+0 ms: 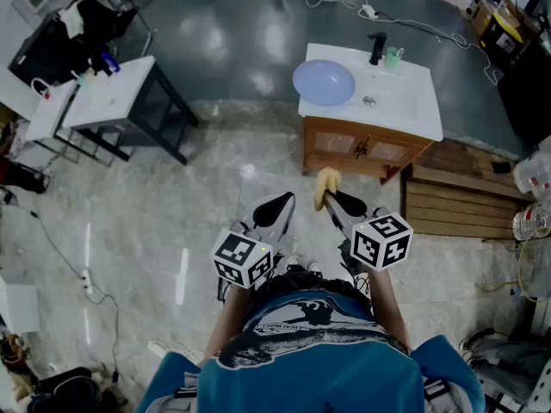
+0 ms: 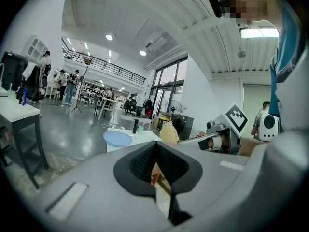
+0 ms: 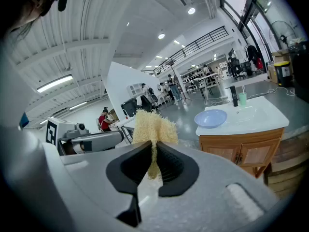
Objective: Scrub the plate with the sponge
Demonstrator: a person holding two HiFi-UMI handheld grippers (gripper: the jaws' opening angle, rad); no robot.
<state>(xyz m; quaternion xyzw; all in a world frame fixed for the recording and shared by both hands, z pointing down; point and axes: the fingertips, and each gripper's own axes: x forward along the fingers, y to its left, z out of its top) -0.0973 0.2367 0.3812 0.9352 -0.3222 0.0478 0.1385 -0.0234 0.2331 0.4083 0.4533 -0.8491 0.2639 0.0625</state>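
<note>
— Up top, centre of head view: plate sits at the left end of the sink counter, well apart from me.
— And the sponge?
— Sponge is pinched in my right tongs, jaws closed on its lower bit. Left tongs closed, nothing in them.
— Risks?
— Grip's on a thin bit, so hard scrubbing could yank it out. W/ nothing steadying the plate, it may slide off that end.

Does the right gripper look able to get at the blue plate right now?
Probably not yet: the right gripper, shut on the sponge, is well short of the plate on the sink cabinet. Only bare floor lies between, so stepping closer should do.
</note>
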